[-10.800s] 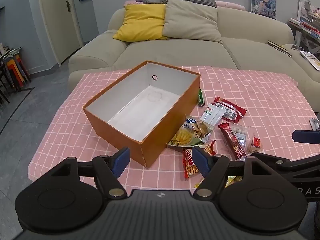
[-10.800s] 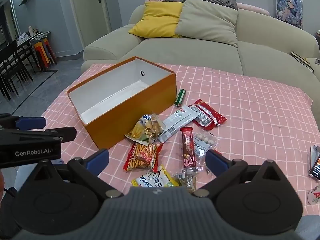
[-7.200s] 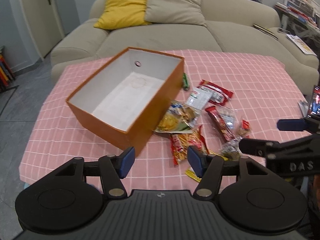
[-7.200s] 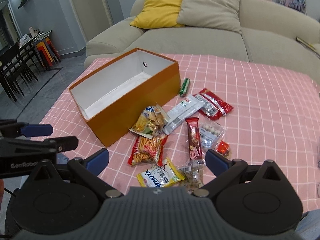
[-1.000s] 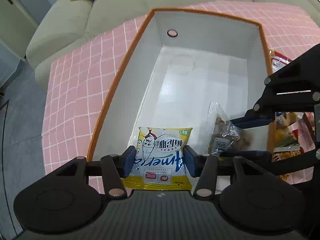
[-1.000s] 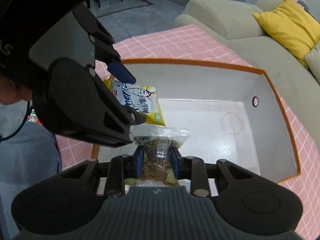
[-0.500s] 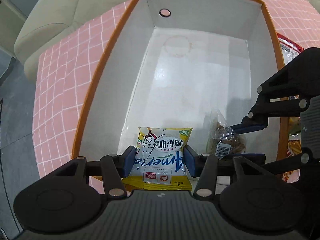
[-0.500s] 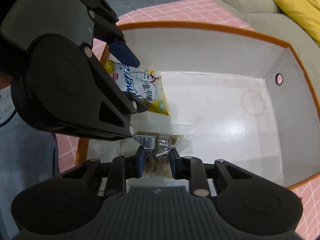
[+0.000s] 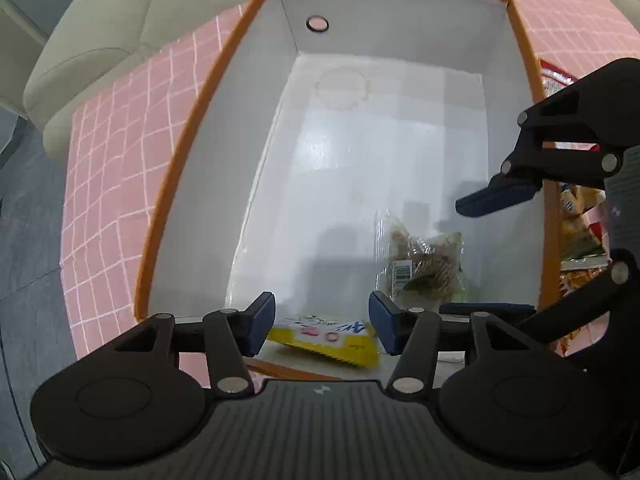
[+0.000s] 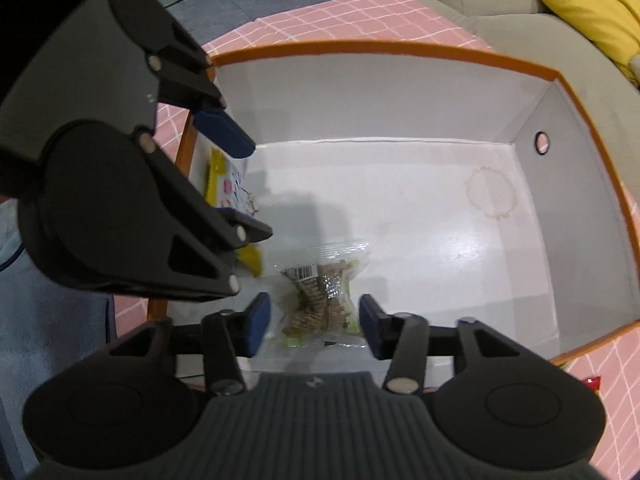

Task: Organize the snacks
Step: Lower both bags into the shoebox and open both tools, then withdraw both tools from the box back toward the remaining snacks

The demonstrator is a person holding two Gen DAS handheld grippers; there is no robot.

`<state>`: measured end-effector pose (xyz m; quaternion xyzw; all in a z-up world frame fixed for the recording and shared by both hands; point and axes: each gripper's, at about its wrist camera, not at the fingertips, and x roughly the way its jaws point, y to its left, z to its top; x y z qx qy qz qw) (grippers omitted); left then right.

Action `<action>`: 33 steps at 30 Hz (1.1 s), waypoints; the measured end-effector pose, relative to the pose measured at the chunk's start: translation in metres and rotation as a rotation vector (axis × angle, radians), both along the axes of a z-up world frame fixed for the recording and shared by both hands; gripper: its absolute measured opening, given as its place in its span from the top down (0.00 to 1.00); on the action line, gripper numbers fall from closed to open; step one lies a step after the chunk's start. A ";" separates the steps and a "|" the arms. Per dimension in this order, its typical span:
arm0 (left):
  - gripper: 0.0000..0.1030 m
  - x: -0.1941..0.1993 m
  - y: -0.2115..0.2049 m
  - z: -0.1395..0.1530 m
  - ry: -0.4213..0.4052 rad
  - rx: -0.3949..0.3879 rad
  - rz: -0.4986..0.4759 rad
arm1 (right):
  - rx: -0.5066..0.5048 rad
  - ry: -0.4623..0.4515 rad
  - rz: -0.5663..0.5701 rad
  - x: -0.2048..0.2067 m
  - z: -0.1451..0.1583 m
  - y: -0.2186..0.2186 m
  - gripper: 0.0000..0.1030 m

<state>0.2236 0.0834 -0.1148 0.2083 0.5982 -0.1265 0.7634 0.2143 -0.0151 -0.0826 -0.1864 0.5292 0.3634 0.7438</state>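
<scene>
Orange box (image 9: 188, 140), white-lined, on pink checked cloth (image 9: 120, 128). Contents: yellow snack packet (image 9: 324, 340) at the near-left corner; clear cracker packet (image 10: 320, 304) on the floor by the near wall.

Left gripper (image 9: 322, 322): jaws just widened, spread, packet below them and apparently loose, though the near edge is hidden. Right gripper (image 10: 314, 326): jaws just opened, clear of the wrapper.

Release step: lift both straight up so no pad snags the film, then fetch the remaining snacks (image 9: 576, 240) beyond the box's right wall.
</scene>
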 end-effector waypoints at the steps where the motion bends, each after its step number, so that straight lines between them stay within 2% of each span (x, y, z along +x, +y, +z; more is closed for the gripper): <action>1: 0.38 -0.002 0.000 0.003 -0.008 -0.004 0.003 | -0.004 -0.010 -0.007 -0.001 0.003 -0.001 0.46; 3: 0.38 -0.005 0.000 0.009 -0.022 -0.008 0.005 | -0.005 -0.023 -0.019 -0.001 0.007 -0.003 0.43; 9: 0.38 -0.015 0.001 0.024 -0.062 -0.013 0.019 | -0.004 -0.049 -0.048 -0.008 0.013 -0.007 0.42; 17: 0.38 -0.034 0.001 0.054 -0.148 -0.040 0.039 | 0.050 -0.113 -0.144 -0.021 0.036 -0.025 0.41; 33: 0.38 -0.100 -0.028 0.109 -0.356 -0.195 0.080 | 0.184 -0.215 -0.392 -0.082 0.072 -0.094 0.35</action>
